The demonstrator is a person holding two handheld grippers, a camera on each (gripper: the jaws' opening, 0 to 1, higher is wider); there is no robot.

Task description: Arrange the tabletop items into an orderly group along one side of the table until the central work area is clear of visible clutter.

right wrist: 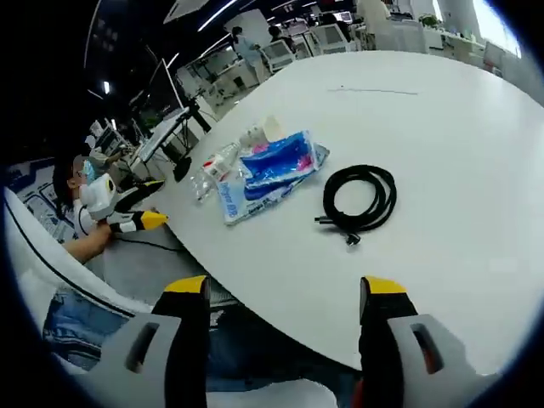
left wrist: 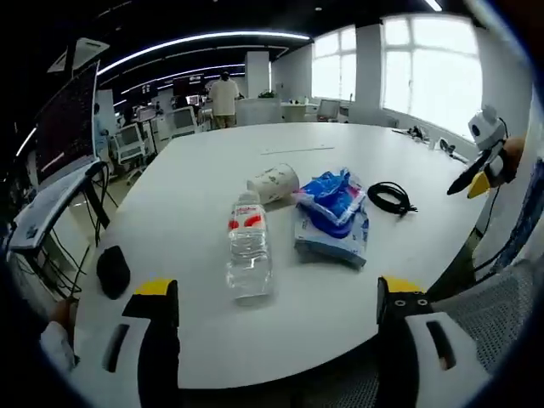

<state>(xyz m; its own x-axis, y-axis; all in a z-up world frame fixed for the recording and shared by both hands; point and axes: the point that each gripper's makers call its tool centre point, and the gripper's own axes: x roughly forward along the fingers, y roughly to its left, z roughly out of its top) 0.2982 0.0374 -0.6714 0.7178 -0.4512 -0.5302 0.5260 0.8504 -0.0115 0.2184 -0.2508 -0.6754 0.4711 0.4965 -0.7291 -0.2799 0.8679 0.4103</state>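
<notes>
A clear water bottle (left wrist: 248, 249) lies on its side on the white bench (left wrist: 340, 319), touching a tipped paper cup (left wrist: 274, 183) and beside a blue plastic bag (left wrist: 333, 217); a coiled black cable (right wrist: 360, 199) lies just apart. Left gripper (left wrist: 276, 319) and right gripper (right wrist: 285, 310) hover with jaws wide apart, holding nothing.

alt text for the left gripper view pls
A clear water bottle lies on a white table beside a tipped paper cup, a blue plastic bag and a coiled black cable. The left gripper hangs open at the near edge.

Bottle (left wrist: 248, 248), cup (left wrist: 274, 184), blue packet (left wrist: 331, 217), cable (left wrist: 389, 197)
</notes>
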